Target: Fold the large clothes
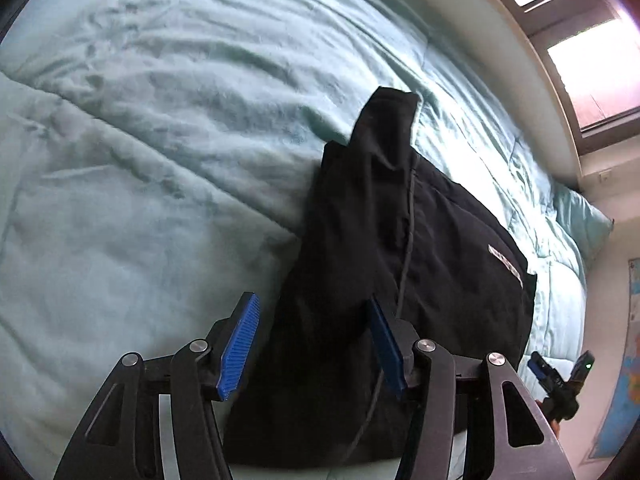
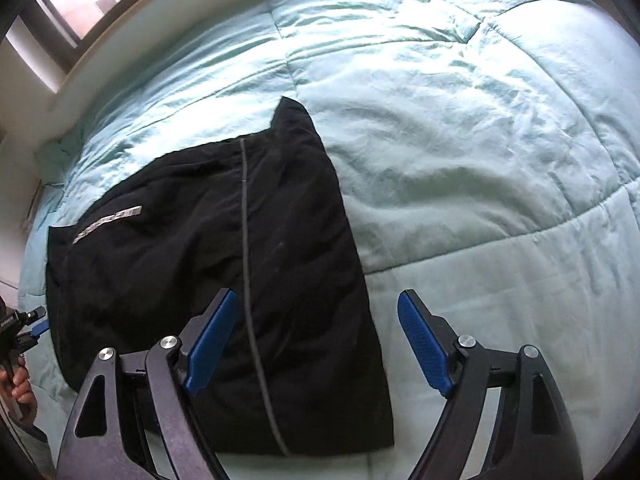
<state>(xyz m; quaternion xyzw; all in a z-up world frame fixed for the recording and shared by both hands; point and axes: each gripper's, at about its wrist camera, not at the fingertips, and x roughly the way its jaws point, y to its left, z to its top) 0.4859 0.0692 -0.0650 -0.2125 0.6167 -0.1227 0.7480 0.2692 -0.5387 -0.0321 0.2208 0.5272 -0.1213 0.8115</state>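
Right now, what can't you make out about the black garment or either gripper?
- Black garment, both views: near hem hidden behind the open left gripper and open right gripper.
- Silver logo: too small to read.
- Layers underneath: covered by top fabric.

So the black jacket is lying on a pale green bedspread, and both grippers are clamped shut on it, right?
Not quite. The black jacket does lie on the pale green bedspread, but neither gripper is clamped on it. The left wrist view shows the left gripper open above the cloth, and the right wrist view shows the right gripper open too, holding nothing.
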